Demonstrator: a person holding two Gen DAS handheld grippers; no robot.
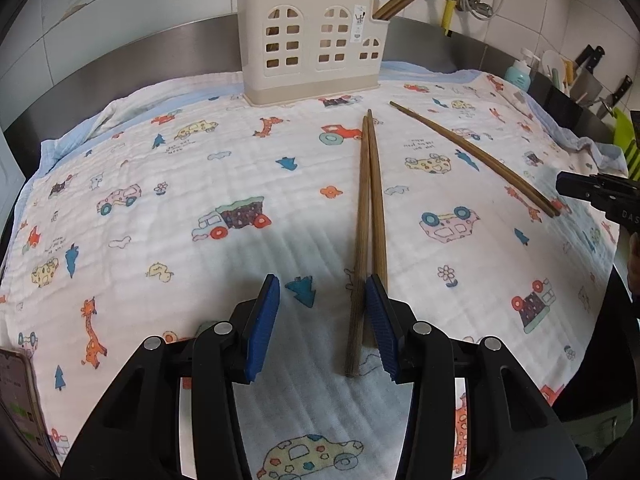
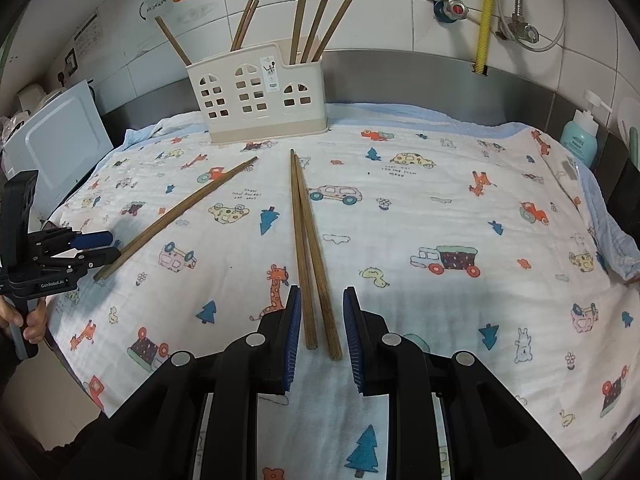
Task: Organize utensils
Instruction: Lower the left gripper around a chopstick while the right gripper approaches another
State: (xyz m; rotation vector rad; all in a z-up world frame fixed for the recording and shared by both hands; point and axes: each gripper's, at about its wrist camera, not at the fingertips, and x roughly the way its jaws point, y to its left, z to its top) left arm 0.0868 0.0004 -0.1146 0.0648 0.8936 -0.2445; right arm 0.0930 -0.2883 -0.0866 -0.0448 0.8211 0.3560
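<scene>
A beige utensil holder point(image 1: 308, 46) with several wooden chopsticks in it stands at the back of the patterned cloth; it also shows in the right wrist view point(image 2: 260, 92). In the left wrist view a pair of chopsticks point(image 1: 368, 220) lies between my open left gripper's point(image 1: 324, 320) fingers, near the right pad point(image 1: 380, 320). Another pair point(image 1: 476, 156) lies to the right, beside the right gripper point(image 1: 576, 190). In the right wrist view my open right gripper point(image 2: 320, 336) straddles the near ends of a chopstick pair point(image 2: 308, 248). The other pair point(image 2: 176, 216) lies left, by the left gripper point(image 2: 96, 246).
The cartoon-print cloth point(image 1: 200, 184) covers a steel counter with a raised back edge point(image 2: 400, 76). A soap bottle point(image 2: 580, 132), knives point(image 1: 592, 68) and pipes point(image 2: 486, 16) are at the right. A white appliance point(image 2: 52, 148) stands at the left.
</scene>
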